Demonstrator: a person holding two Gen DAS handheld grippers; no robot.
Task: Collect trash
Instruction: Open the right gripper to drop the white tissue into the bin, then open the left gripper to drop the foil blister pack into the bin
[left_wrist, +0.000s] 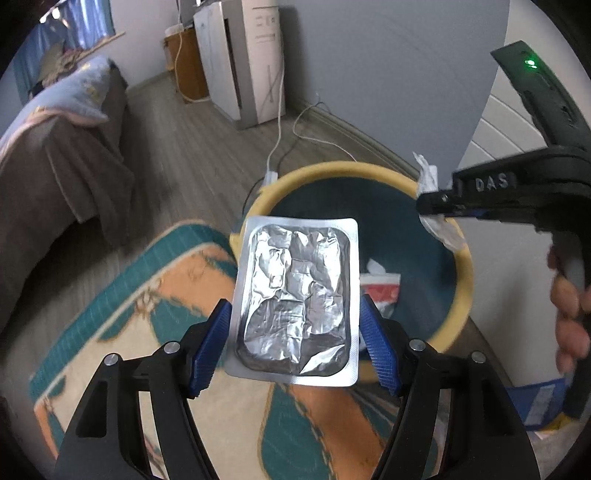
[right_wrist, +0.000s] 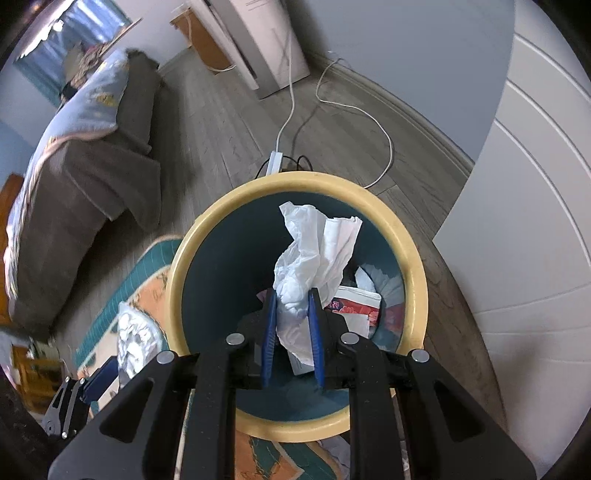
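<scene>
Crumpled tissue (right_wrist: 314, 258): pinched between the blue pads of the right gripper (right_wrist: 293, 332), jaws closed tight on its lower bunch. It hangs directly over the open mouth of the waste bin (right_wrist: 295, 182), yellow rim, teal inside. Bin stands on the floor, partly on a patterned rug (left_wrist: 177, 280). Some paper and a red-printed wrapper (right_wrist: 351, 306) already lie at the bottom.

Foil blister pack (left_wrist: 295, 299): held in the left gripper (left_wrist: 295, 336), jaws clamped on its two long edges. It sits just short of the bin's near rim, over the rug, not yet over the opening.

Step in hand, by my reading: the drop. Both pieces are gathered; the tissue is in place for release. Next move likely calls for the right jaws to part so the tissue falls in, then the left to carry forward over the opening and let go.

Orientation: the tissue's long axis runs along the fingers, loose end pointing away from the gripper toward the bin's far rim. The pack's long axis also runs along the fingers, foil face toward the camera, free short edge pointing at the bin. Its flat stiff shape could catch on the rim if let go too early.
</scene>
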